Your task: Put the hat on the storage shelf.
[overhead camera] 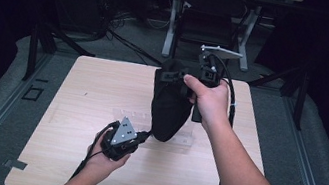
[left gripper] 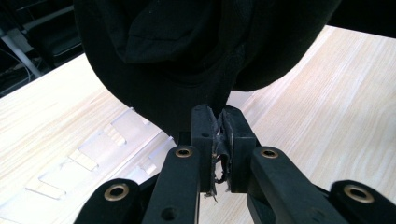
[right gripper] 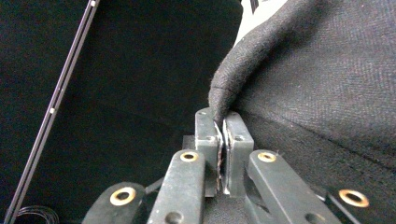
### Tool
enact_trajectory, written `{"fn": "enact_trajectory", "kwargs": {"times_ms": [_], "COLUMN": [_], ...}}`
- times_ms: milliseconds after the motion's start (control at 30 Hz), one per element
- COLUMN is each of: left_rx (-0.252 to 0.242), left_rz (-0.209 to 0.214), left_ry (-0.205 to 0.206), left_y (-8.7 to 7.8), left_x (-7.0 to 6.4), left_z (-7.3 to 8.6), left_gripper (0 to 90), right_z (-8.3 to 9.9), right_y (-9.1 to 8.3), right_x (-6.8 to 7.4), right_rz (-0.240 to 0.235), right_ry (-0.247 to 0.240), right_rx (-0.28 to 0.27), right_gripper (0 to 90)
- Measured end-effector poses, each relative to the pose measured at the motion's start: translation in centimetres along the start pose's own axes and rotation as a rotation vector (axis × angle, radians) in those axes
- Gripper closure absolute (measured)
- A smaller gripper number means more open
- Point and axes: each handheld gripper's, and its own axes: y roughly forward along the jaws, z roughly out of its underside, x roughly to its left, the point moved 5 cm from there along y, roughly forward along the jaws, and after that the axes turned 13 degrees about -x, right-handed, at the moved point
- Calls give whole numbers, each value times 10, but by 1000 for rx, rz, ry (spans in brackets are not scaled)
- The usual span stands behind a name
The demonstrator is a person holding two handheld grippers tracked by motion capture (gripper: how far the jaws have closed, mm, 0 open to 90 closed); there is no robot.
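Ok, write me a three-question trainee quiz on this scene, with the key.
1. True or false: the left claw is shut on the black cloth bag.
2. Which claw holds the bag higher? A left, B right.
3. Fill in: the bag hangs above a pale ___ table.

Key: 1 true; 2 B, the right claw grips a folded edge up high; 3 wooden.

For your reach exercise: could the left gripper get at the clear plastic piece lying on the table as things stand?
Probably not yet: the left gripper is shut on the black cloth, which hangs over the clear piece.
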Motion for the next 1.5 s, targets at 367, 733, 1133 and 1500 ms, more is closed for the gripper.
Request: {"fn": "enact_trajectory", "kwargs": {"times_ms": [367,733,1133,1500], "left_rx": [-16,-10,18,36], "left_rz": [1,-11,-40,-59], "left_ry": [-11,-3,-52,-110], "left_y": [-1,-3,-9,-13], "left_x": [1,3,15,22], "left_z": [3,4,21,44], "left_gripper": [853,857,863,862], "right_z": [4,5,5,4], "right_y": [2,-1,-1,-12], "right_x": [2,8,7,2], "right_rz": [-23,-43,-36,4], "right_ry": [0,-17,-21,-72], "right_rx": [13,7,3,-17], "right_gripper": [827,788,792,786]}}
